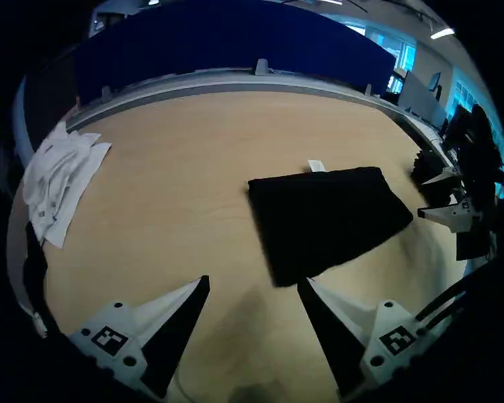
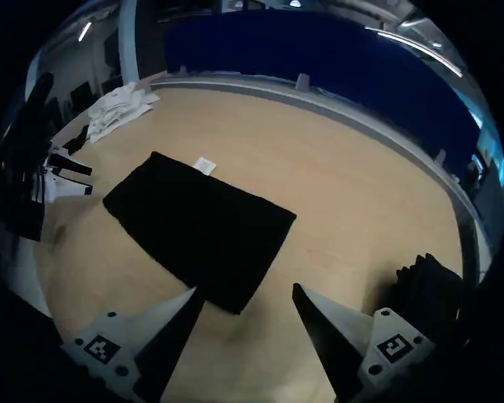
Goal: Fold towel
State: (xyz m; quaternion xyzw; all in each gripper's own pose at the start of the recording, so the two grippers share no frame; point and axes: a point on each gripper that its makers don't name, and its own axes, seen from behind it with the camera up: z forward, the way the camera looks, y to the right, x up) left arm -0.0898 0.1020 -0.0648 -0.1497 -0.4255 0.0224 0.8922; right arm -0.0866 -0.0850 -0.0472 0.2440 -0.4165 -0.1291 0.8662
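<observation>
**Left gripper view.** We find the left gripper [image 1: 252, 285] with its two fingers set well apart and nothing between them, hanging above the wooden table [image 1: 185, 168]. The black towel [image 1: 326, 218] lies flat on the table ahead and a little right. Its near corner lies just beyond the right fingertip. A small white tag [image 1: 317, 166] shows at its far edge. A heap of white cloths [image 1: 60, 181] sits well apart at the table's left side.

**Right gripper view.** The right gripper [image 2: 245, 292] is likewise spread and empty. The towel's near corner points into the gap between its fingers. A dark stack [image 2: 427, 289] stands to the right, apart from the towel; we cannot tell what it is.

**Handling.** We judge the towel light, soft and limp. It should drape and sag when lifted, and carries no risk of breakage. A pinch on a single layer may slip, and the cloth may drag on the wood. We recommend taking hold at two corners of one edge, one gripper to each, with the fingers closing low enough to catch the full thickness.
</observation>
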